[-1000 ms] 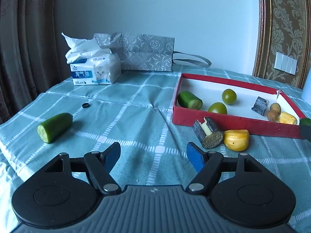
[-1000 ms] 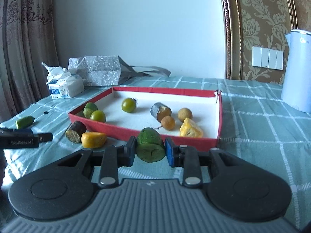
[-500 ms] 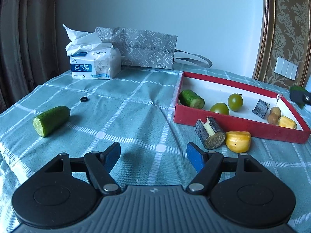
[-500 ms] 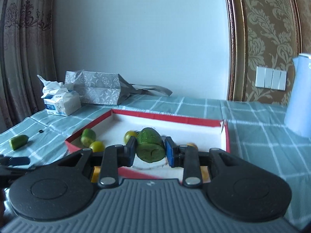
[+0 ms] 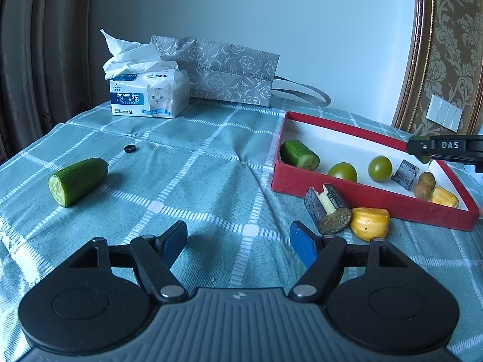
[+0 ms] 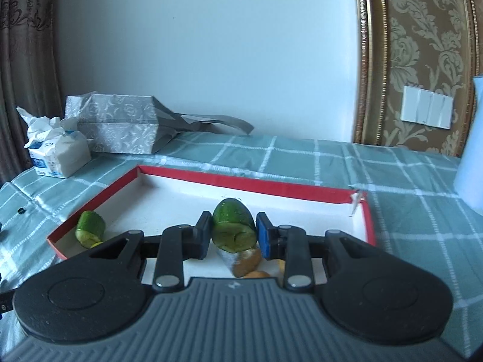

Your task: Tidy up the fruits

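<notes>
My right gripper (image 6: 233, 235) is shut on a green cucumber piece (image 6: 234, 226) and holds it above the red box (image 6: 241, 182); it shows at the right edge of the left wrist view (image 5: 422, 147). The red box (image 5: 277, 175) holds a cucumber piece (image 5: 300, 158), two green fruits (image 5: 342, 171), a dark sugarcane piece (image 5: 404, 173), brown longans (image 5: 424, 185) and a yellow piece (image 5: 443, 196). My left gripper (image 5: 238, 238) is open and empty over the cloth. A cucumber piece (image 5: 77, 179) lies left; a sugarcane piece (image 5: 327, 212) and yellow piece (image 5: 369, 222) lie before the box.
A tissue pack (image 5: 149, 96) and a grey patterned bag (image 5: 223, 75) stand at the back by the wall. A small black ring (image 5: 129, 148) lies on the checked cloth. A white kettle (image 6: 472, 150) stands at the right.
My right gripper has risen and moved forward over the box with the cucumber piece. My left gripper has shifted slightly, staying open.
</notes>
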`<state>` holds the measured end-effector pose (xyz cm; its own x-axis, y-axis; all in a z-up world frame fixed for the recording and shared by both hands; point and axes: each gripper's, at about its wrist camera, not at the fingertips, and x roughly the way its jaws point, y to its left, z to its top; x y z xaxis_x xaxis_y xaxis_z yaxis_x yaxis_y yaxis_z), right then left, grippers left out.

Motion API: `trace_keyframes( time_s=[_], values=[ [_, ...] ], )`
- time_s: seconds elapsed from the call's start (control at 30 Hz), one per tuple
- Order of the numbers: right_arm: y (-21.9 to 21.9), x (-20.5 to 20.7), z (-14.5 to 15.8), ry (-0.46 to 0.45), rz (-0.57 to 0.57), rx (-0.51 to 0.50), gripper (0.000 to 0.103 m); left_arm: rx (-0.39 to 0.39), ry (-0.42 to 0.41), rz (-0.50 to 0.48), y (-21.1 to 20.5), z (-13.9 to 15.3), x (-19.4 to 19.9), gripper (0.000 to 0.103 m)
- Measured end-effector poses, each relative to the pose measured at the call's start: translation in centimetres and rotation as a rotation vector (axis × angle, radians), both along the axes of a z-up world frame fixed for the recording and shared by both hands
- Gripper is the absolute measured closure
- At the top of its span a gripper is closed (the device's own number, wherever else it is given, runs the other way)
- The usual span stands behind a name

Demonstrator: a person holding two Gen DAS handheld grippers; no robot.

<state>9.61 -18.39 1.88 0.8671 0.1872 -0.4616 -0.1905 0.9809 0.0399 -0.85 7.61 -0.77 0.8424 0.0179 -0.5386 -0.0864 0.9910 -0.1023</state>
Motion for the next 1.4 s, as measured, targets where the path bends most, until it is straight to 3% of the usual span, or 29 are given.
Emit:
trace_keyframes(
  time_s=[0.8,1.1,1.3,1.4],
  values=[
    [1.9,1.6,-1.0,0.013,0.008,-0.004,0.071,0.014,0.005,-0.016,-0.5,-0.1,0.1,0.028],
    [0.6,-4.0,0.4,-0.031,0.050,0.044,0.071,0.012,0.006,-0.009,-0.4,-0.1,0.1,0.028],
    [1.6,-8.8,-0.3,-0.017,0.168,0.068,0.069,0.000,0.007,0.010,-0.1,-0.1,0.1,0.028],
    [2.9,-9.8,-1.1,-0.006,0.225,0.032,0.068,-0.010,0.012,0.019,0.2,-0.1,0.2,0.028]
  ],
)
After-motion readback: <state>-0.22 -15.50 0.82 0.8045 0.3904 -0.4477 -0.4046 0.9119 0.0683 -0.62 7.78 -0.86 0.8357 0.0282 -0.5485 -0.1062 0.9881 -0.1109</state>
